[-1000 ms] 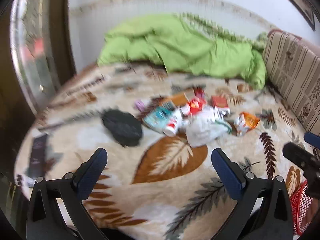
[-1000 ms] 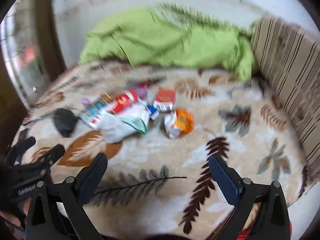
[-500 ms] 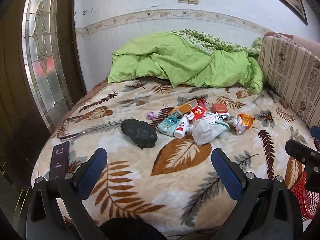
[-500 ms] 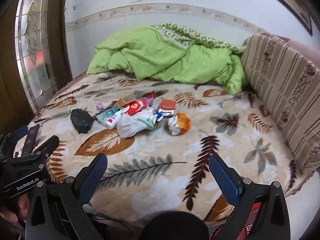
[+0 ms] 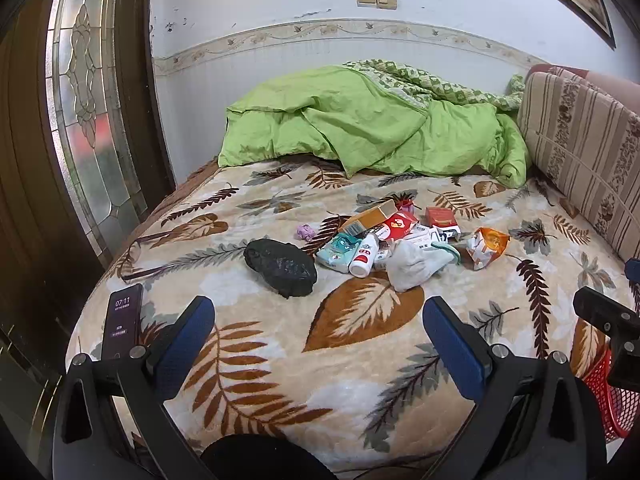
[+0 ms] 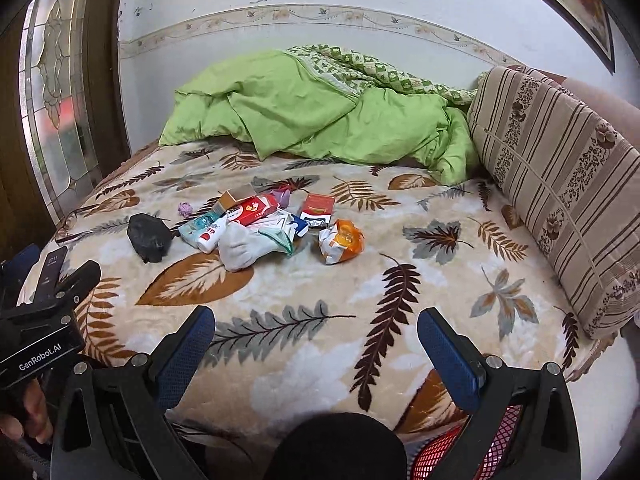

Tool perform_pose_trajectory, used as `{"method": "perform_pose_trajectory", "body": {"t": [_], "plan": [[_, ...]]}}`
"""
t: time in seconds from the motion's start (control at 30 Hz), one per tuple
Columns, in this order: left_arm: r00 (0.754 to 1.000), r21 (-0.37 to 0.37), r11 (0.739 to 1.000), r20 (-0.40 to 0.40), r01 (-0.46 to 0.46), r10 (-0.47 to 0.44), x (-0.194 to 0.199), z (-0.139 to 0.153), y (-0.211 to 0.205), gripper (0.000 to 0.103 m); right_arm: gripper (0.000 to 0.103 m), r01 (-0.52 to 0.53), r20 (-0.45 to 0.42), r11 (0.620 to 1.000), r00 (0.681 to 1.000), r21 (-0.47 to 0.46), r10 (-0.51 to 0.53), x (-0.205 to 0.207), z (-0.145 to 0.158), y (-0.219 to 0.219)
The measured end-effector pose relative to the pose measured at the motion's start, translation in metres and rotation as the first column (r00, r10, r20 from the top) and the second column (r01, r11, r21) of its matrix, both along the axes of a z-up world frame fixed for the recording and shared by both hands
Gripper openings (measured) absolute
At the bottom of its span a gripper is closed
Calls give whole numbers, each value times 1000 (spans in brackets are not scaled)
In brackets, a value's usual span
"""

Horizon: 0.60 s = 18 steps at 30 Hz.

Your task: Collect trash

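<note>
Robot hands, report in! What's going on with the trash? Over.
Both grippers, left and right, open, empty, short of the bed. Trash pile untouched on the blanket. Nothing in the way.

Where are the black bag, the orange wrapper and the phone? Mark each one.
black bag (image 5: 282, 266), left wrist view, middle of its crumpled top.
orange wrapper (image 6: 343, 240), right wrist view, centre of its orange face.
phone (image 5: 121, 326), left wrist view, middle of its screen.

Bed w/ leaf-print blanket (image 5: 360, 360): trash pile (image 5: 400, 240) mid, black bag (image 5: 280, 266), phone (image 5: 122, 320) left edge, green duvet (image 5: 380, 128) at back.
</note>
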<state>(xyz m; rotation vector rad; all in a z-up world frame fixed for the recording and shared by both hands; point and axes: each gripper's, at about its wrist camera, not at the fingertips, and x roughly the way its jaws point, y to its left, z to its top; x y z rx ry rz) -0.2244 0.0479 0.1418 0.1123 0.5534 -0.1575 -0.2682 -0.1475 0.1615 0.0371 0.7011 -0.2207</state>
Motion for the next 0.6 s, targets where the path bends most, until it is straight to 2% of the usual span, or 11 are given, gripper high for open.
{"method": "perform_pose_trajectory", "body": {"t": [0.6], "plan": [[1000, 6, 1000, -16, 5, -5, 1, -1, 2, 103, 102, -4, -20, 1000, 1000, 3, 5, 1, -3, 1]]}}
